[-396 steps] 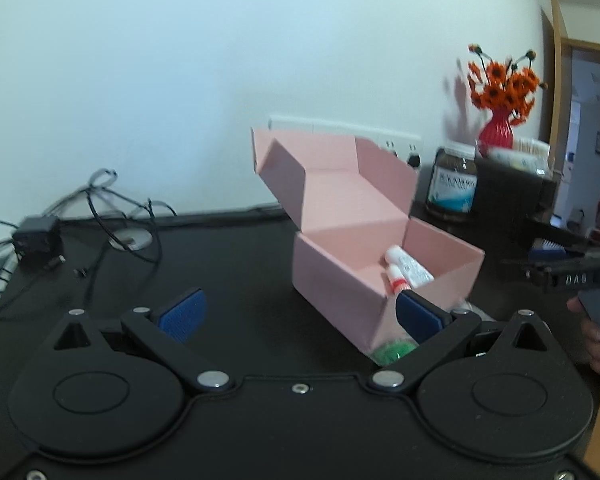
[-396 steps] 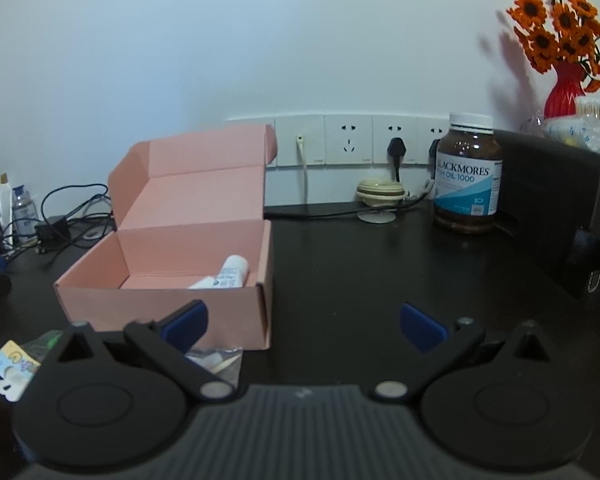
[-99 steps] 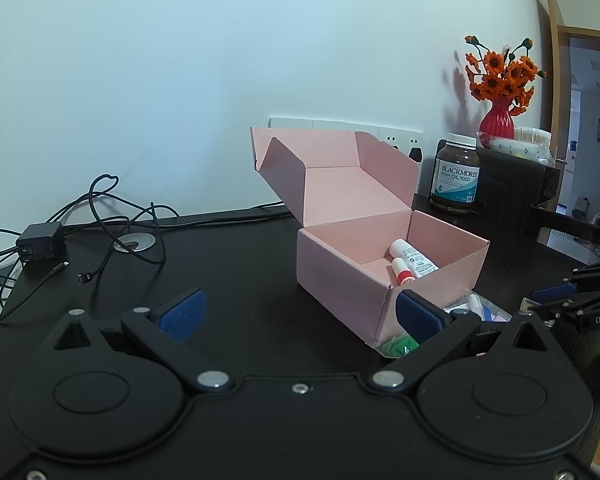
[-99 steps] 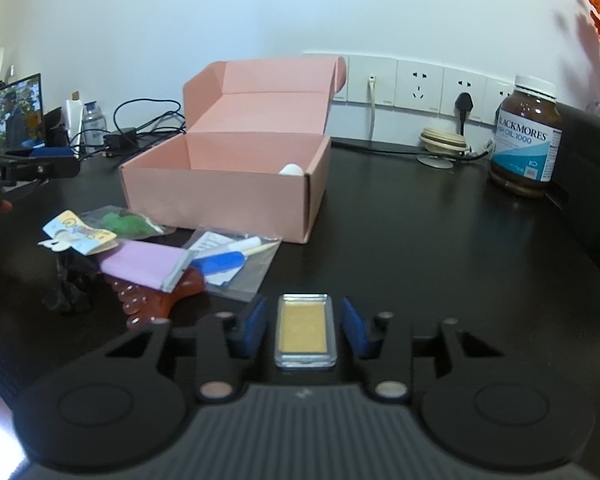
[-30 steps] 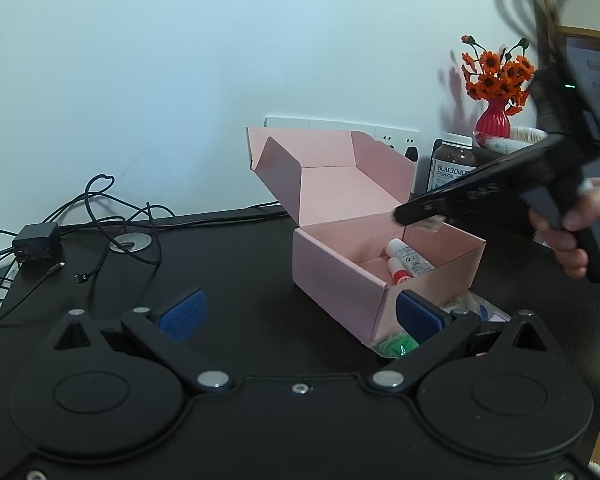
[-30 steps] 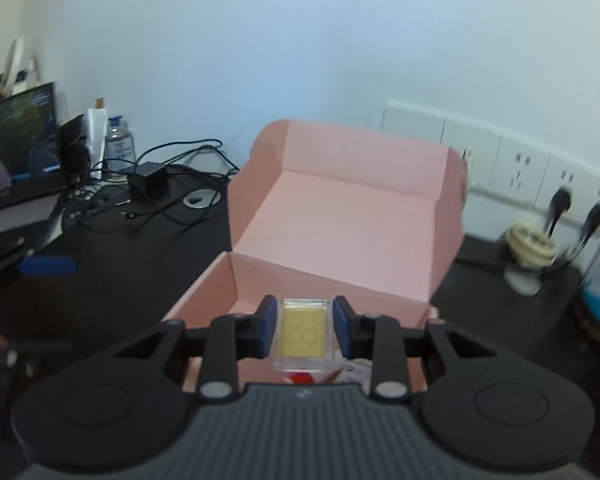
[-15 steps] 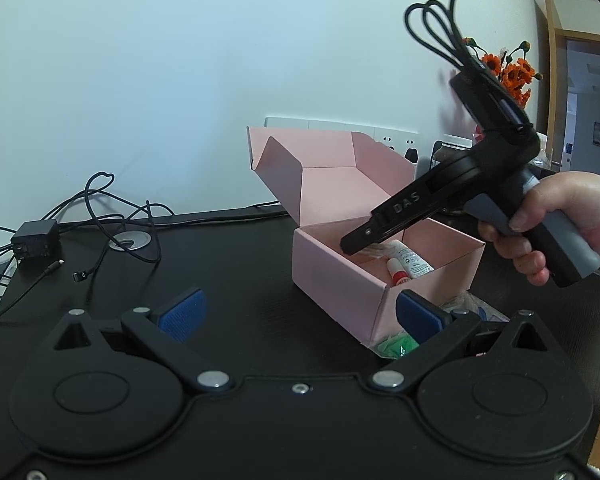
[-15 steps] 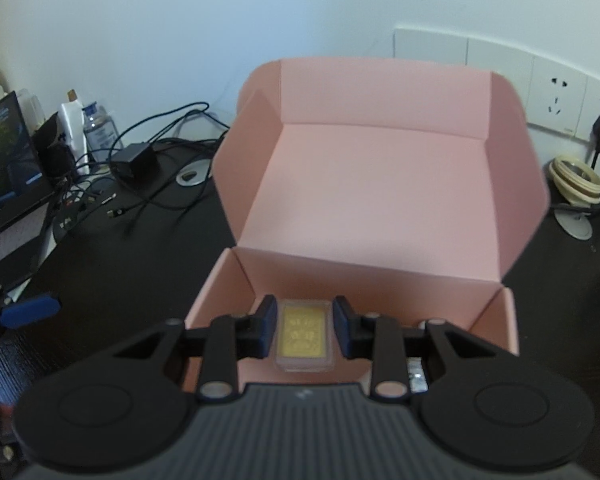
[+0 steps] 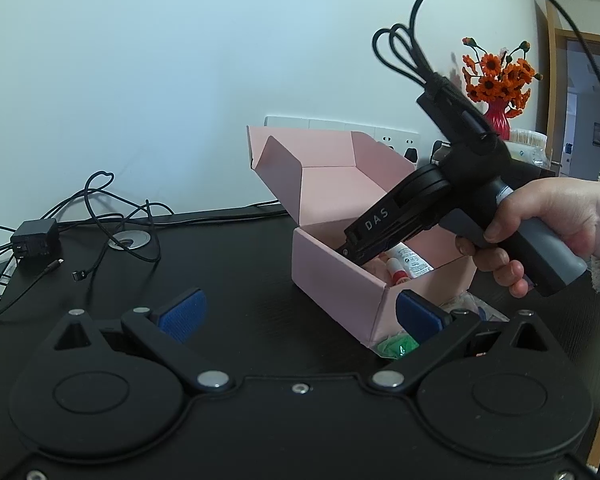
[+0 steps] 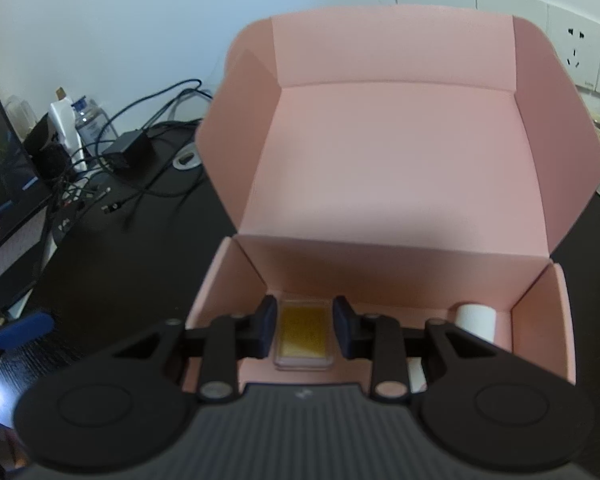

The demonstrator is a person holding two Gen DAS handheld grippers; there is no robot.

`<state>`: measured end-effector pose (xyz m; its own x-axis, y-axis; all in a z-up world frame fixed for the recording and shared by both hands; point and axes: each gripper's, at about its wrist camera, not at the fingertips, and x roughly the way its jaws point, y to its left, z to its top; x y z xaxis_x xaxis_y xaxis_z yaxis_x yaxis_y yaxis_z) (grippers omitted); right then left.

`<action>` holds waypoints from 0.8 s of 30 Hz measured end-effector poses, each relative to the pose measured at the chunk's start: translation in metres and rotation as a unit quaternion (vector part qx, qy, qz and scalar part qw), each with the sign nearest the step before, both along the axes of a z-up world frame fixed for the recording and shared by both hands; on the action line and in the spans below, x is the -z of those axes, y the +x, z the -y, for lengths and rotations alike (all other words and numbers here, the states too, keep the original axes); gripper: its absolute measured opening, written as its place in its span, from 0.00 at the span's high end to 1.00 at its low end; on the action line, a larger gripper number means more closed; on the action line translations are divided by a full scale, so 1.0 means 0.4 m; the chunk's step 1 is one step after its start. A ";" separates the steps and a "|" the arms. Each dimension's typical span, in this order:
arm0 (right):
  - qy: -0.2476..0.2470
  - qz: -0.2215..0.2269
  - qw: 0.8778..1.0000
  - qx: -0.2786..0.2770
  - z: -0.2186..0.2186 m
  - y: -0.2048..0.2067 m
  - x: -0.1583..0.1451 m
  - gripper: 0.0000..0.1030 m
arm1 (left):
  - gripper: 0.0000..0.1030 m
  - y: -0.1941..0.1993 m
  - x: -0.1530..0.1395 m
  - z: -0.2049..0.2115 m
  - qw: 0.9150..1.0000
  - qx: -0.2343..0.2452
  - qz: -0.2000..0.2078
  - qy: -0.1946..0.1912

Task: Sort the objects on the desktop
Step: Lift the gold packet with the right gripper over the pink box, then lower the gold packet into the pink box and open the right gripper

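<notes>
An open pink cardboard box (image 9: 340,276) stands on the black desk, its lid up; it also shows in the right wrist view (image 10: 400,184). My right gripper (image 10: 304,326) is shut on a small clear case with a gold insert (image 10: 303,332) and holds it low inside the box's left part. In the left wrist view the right gripper (image 9: 352,246) dips over the box's near wall. White tubes (image 9: 410,264) lie in the box; one tube end (image 10: 475,320) shows at the right. My left gripper (image 9: 300,312) is open and empty in front of the box.
Black cables and a power adapter (image 9: 34,236) lie at the desk's back left. Small bagged items (image 9: 396,346) lie by the box's near corner. Wall sockets (image 10: 572,56) and a red vase of orange flowers (image 9: 496,92) stand behind. A monitor (image 10: 4,184) stands at far left.
My right gripper has carried the gold case from the desk over the box and lowered it inside. The left gripper has stayed still and open.
</notes>
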<state>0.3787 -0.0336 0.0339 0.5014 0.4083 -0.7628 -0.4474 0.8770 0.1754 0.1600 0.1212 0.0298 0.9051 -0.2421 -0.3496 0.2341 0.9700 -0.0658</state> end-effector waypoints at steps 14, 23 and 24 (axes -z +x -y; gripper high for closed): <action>-0.052 0.026 0.998 -0.028 -0.027 -0.012 0.011 0.71 | 0.00 0.001 0.000 0.003 1.000 0.000 0.000 0.000; -0.072 0.042 0.996 -0.041 -0.031 -0.022 0.015 0.71 | 0.00 0.001 0.000 0.004 1.000 0.000 0.000 0.002; -0.074 0.044 0.995 -0.042 -0.032 -0.023 0.015 0.71 | 0.00 0.001 0.000 0.004 1.000 0.000 0.000 0.002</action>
